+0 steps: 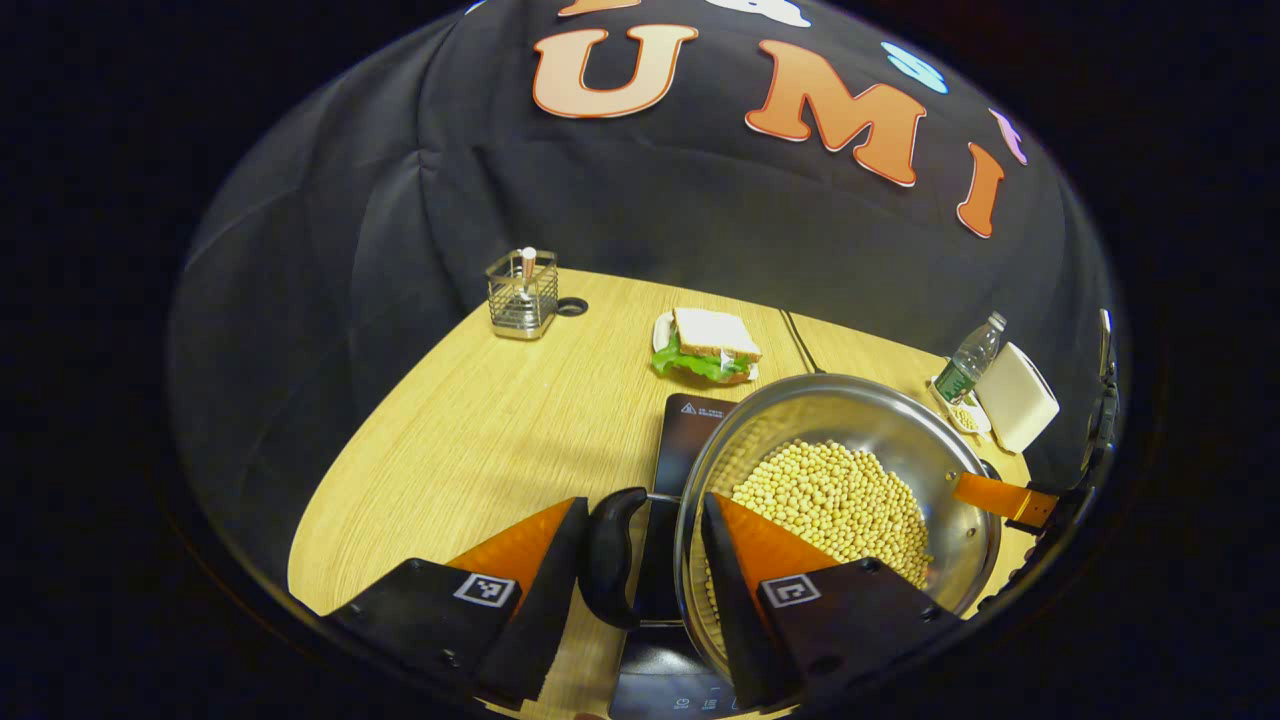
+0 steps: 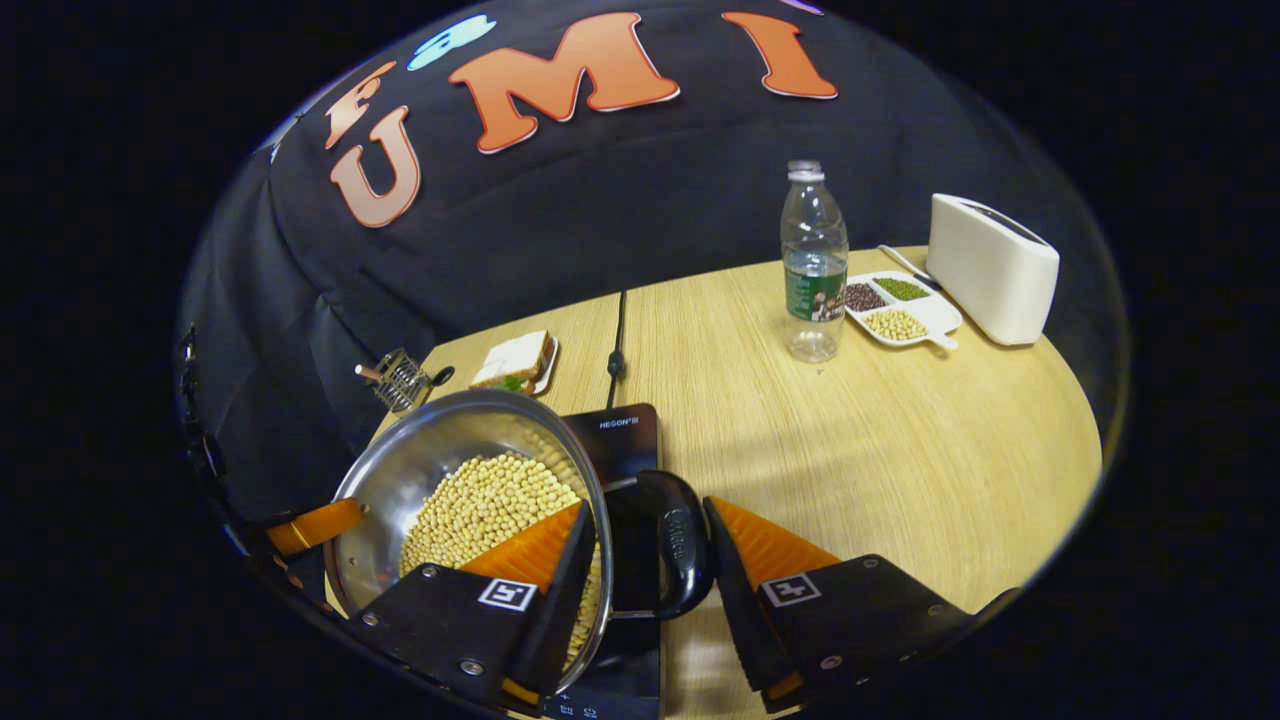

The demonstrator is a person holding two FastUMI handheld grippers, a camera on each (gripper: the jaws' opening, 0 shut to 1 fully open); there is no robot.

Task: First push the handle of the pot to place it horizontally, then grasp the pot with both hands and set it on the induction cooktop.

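Straddling each side handle, two hand-held grippers bracket a round stainless-steel pot (image 1: 850,470) heaped with pale yellow soybeans (image 1: 835,500). In the left gripper view, the left gripper (image 1: 640,550) has its fingers spread apart, one outside the curved black loop handle (image 1: 610,560) and one inside the pot's rim; neither finger clearly presses on the handle, so it is open rather than clamped. In the right gripper view, the right gripper (image 2: 645,555) stands likewise, fingers apart around the opposite black loop handle (image 2: 680,550), one finger over the beans.

The pot sits over a flat black glass induction cooktop (image 2: 625,450), whose panel shows beyond and below it. Whether the base rests on the glass or hangs just above it cannot be told. Judging from this, the handle-pushing step looks finished, and the two-handed carry is at or near its end; what may remain is settling the pot and drawing the grippers away.

The surface is a light wood-grain table (image 2: 880,430). On it stand a clear plastic water bottle (image 2: 813,265), a white divided dish (image 2: 925,315) of mixed beans, a white boxy toaster (image 2: 990,270), a sandwich with lettuce (image 1: 712,345) on a small plate, and a wire mesh utensil holder (image 1: 522,295). A thin black cable (image 2: 617,340) runs back toward the dark cloth wall of the booth.
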